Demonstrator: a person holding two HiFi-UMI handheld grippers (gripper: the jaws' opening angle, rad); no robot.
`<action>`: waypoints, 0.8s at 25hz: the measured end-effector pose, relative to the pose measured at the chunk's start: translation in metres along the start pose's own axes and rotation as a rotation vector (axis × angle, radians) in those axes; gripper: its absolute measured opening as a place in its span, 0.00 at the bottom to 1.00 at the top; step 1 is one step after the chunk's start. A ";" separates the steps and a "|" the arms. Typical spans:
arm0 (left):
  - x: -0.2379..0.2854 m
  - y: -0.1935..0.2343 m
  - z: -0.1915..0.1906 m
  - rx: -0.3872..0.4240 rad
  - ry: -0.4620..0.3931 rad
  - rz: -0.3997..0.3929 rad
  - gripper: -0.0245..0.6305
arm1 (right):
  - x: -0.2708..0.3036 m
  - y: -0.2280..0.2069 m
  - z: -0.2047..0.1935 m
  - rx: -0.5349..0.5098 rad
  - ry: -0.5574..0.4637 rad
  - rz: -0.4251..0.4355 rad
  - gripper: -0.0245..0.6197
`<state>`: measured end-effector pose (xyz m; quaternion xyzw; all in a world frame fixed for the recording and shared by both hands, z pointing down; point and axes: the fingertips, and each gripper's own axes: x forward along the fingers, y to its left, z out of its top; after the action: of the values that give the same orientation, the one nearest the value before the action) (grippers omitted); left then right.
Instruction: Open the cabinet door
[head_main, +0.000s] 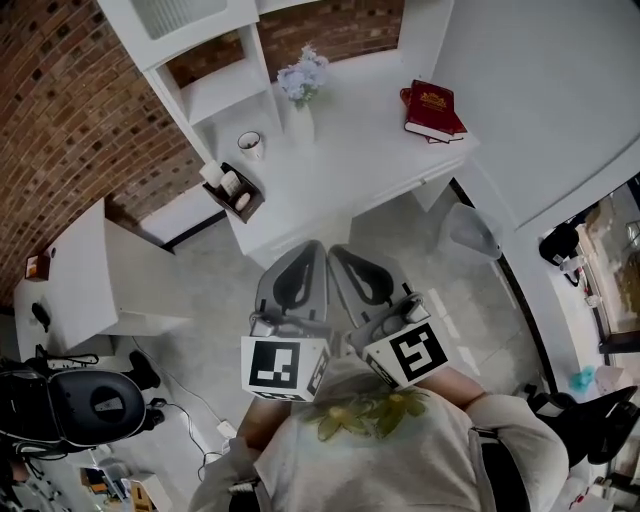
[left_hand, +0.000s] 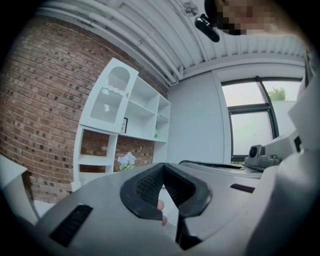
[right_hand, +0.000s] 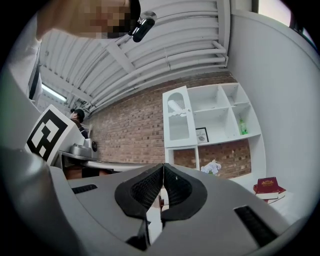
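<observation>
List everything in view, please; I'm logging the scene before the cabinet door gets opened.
Shelf unit: one, white, against the brick wall.
Cabinet door: one, white, shelf unit's upper left, looks shut.
Desk: one, white, below the shelves.
Flowers: one bunch, pale, in a white vase on the desk.
Books: apparently two, red, stacked at the desk's right end.
Mug: one, white, desk's left side.
Box: one, dark, desk's left edge.
Left gripper: one, grey, jaws together, empty.
Right gripper: one, grey, jaws together, empty.
</observation>
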<state>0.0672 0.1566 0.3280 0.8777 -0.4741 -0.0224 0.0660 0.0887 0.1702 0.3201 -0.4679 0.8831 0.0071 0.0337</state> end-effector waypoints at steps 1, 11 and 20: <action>0.002 -0.003 0.000 -0.001 -0.004 0.011 0.05 | -0.002 -0.004 0.000 -0.006 0.000 0.006 0.07; 0.006 0.003 -0.010 0.004 0.028 0.082 0.05 | 0.005 -0.008 -0.010 0.038 0.003 0.071 0.07; 0.023 0.034 -0.010 0.009 0.048 0.075 0.05 | 0.039 -0.012 -0.017 0.056 0.014 0.061 0.07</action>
<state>0.0523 0.1200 0.3431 0.8598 -0.5053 0.0036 0.0741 0.0754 0.1302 0.3348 -0.4395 0.8971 -0.0197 0.0403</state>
